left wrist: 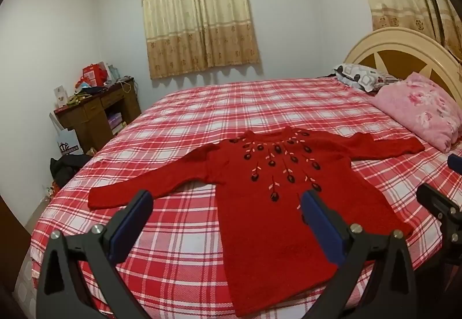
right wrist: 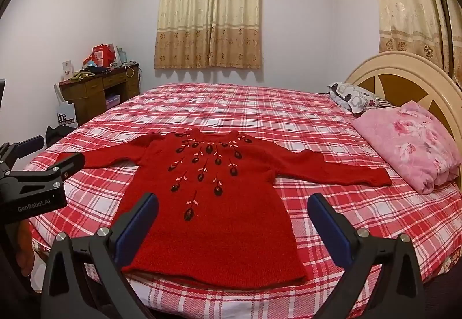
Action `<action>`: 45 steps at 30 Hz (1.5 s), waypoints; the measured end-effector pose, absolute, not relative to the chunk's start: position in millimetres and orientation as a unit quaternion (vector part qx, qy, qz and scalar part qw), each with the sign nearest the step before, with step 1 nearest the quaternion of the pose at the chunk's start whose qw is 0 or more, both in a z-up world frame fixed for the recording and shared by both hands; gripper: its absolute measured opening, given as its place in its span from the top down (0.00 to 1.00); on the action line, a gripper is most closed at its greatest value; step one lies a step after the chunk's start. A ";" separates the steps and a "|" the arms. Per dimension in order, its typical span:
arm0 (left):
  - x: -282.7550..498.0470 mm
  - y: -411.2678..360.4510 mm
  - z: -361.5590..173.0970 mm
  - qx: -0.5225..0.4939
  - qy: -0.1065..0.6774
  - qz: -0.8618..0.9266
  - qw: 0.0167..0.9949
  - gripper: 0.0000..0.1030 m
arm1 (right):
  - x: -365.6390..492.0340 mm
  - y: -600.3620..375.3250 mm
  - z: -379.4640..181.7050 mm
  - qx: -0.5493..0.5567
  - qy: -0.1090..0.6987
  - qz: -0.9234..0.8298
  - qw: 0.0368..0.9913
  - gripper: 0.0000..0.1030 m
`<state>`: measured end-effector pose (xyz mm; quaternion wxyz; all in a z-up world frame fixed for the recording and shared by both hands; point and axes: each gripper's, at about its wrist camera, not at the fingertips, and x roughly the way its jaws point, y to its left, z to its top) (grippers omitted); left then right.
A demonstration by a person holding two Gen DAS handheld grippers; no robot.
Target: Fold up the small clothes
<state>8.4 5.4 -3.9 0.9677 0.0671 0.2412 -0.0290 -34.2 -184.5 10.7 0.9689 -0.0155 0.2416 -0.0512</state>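
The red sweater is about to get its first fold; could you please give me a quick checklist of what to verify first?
1. Sweater lies flat, front up: ok.
2. Both sleeves spread out to the sides: ok.
3. Left gripper open, empty: ok.
4. Right gripper open, empty: ok.
5. Pink pillow apart from the near sleeve: ok.
6. Hem fully on the bed: cannot tell.

The left gripper (left wrist: pixel 228 200) and right gripper (right wrist: pixel 232 203) are hovering side by side, jaws spread wide, gripping nothing.
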 end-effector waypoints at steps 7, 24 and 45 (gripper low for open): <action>8.9 4.9 -9.1 0.063 0.247 -0.030 0.967 0.00 | -33.2 -184.3 11.4 -0.016 0.244 -0.051 0.968 0.01; 12.4 9.7 -10.5 0.055 0.255 -0.031 0.965 0.00 | -33.0 -183.8 12.2 -0.015 0.243 -0.051 0.969 0.01; 14.6 12.0 -12.2 0.052 0.258 -0.031 0.964 0.00 | -30.9 -182.0 6.3 -0.016 0.244 -0.039 0.969 0.01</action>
